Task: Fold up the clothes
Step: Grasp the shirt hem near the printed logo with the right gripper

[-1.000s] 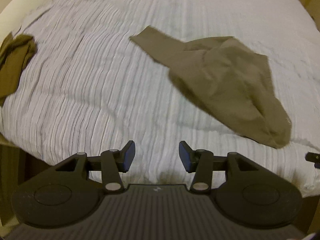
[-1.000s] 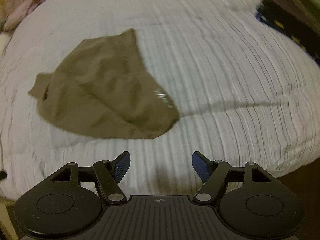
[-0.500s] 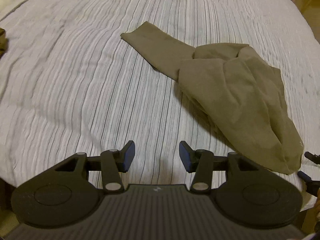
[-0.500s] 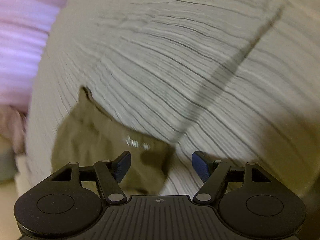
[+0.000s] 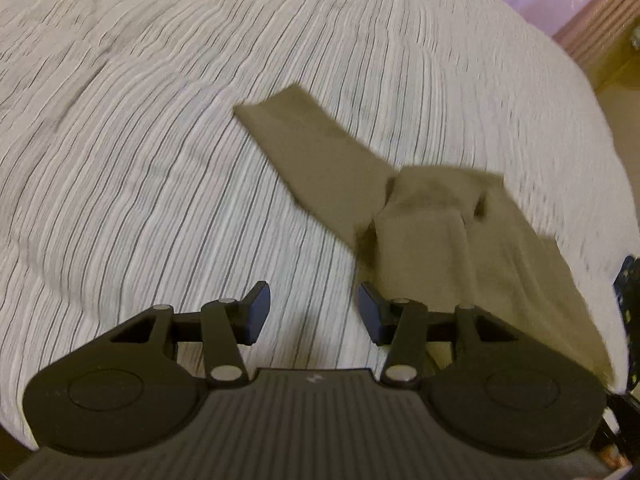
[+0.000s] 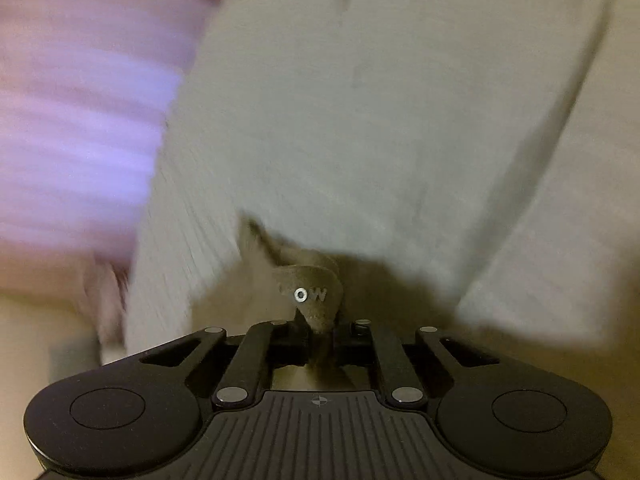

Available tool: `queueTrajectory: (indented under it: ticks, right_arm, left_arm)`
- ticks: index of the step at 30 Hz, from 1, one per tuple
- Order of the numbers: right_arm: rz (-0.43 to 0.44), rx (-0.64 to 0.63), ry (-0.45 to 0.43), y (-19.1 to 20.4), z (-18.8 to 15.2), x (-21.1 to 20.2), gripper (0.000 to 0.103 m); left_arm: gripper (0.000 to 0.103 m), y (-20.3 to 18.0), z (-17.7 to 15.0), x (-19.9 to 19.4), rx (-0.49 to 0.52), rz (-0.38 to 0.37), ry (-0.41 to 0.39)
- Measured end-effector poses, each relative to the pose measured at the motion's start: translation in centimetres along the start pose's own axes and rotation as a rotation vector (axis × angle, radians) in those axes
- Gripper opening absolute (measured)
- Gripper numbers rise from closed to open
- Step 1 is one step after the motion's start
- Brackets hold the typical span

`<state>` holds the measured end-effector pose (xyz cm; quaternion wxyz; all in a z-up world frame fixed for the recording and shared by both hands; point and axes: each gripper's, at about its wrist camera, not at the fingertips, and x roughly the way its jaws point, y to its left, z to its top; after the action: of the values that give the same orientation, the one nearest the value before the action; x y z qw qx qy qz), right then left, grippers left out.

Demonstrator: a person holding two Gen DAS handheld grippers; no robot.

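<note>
Bedspread point(image 5: 168, 168), white with thin dark ribbing, fills both views and serves as the only surface; no container shows in either. On it lies an olive-brown garment point(image 5: 432, 224), crumpled, with one flat strip reaching toward the far left and the bulk bunched and running toward the near right edge of the left wrist view.

The left gripper point(image 5: 308, 312) hangs over bare bedspread with its jaws spread wide and nothing between them. Its right finger point(image 5: 370, 314) sits just beside the near edge of the garment; whether it touches the cloth cannot be told.

The right gripper point(image 6: 320, 330) has just been closing its jaws, and they now stand pressed together on a corner of the garment point(image 6: 312, 288), which sticks up from between the fingers as a small folded tab. That tab carries pale printed lettering point(image 6: 310, 295): an "O" and a "W" can be read, the rest being hidden in the fold. The cloth behind the tab trails away to the far left over the bedspread.

Pink striped fabric point(image 6: 80, 120), heavily blurred, fills the left side of the right wrist view. A pink curtain-like strip point(image 5: 592, 4) shows at the far right corner of the left wrist view.
</note>
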<state>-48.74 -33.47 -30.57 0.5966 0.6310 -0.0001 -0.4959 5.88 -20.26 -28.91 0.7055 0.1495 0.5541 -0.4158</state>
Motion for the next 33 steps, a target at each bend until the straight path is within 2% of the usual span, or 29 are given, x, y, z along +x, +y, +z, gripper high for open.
queueTrajectory:
  ticks: [3,6,8,11,14,17,20,21,24,25,27,30,33]
  right_arm:
    - [-0.035,-0.03,-0.183,-0.2,3.6,-5.8,0.008]
    - [-0.108,-0.043,-0.275,-1.5,6.7,-9.7,0.008]
    - [-0.182,-0.038,-0.263,-2.5,8.0,-10.5,0.008]
    - [-0.247,-0.023,-0.211,-3.6,7.9,-9.4,0.008]
    - [-0.287,0.025,-0.194,-4.9,7.3,-8.3,0.008]
    - [-0.278,0.11,-0.195,-6.8,7.2,-8.7,0.008]
    - [-0.26,0.119,-0.184,-7.2,8.2,-8.2,0.008]
    - [-0.257,0.112,-0.18,-7.0,8.5,-7.9,0.008]
    - [-0.249,0.107,-0.164,-6.5,9.3,-7.3,0.009]
    - [-0.248,0.107,-0.16,-6.5,9.5,-7.1,0.009]
    - [-0.25,0.104,-0.152,-6.3,9.7,-6.8,0.009]
    - [-0.268,0.095,-0.149,-6.3,9.7,-6.3,0.009]
    - [-0.281,0.121,-0.15,-6.8,9.3,-6.1,0.009]
  left_arm:
    - [0.045,-0.6,0.2,-0.1,0.005,-0.024,-0.018]
    - [0.045,-1.2,-0.8,0.7,-0.005,-0.051,0.006]
    - [0.045,-1.8,-1.6,1.6,-0.016,-0.066,0.038]
    - [0.045,-3.1,-2.1,2.9,-0.022,-0.094,0.071]
    - [0.046,-4.9,-1.2,4.0,-0.017,-0.124,0.077]
    - [0.049,-6.8,0.9,5.1,-0.019,-0.161,0.061]
    - [0.055,-8.9,3.7,6.9,-0.026,-0.205,0.052]
    - [0.06,-9.6,4.5,7.7,-0.023,-0.218,0.053]
    - [0.061,-11.3,6.5,11.2,-0.033,-0.211,0.098]
    - [0.055,-11.5,6.8,12.2,-0.053,-0.203,0.123]
    - [0.048,-11.2,6.6,13.2,-0.112,-0.211,0.161]
    - [0.023,-9.7,5.4,12.4,-0.134,-0.261,0.139]
    - [0.02,-7.9,4.3,11.7,-0.162,-0.297,0.142]
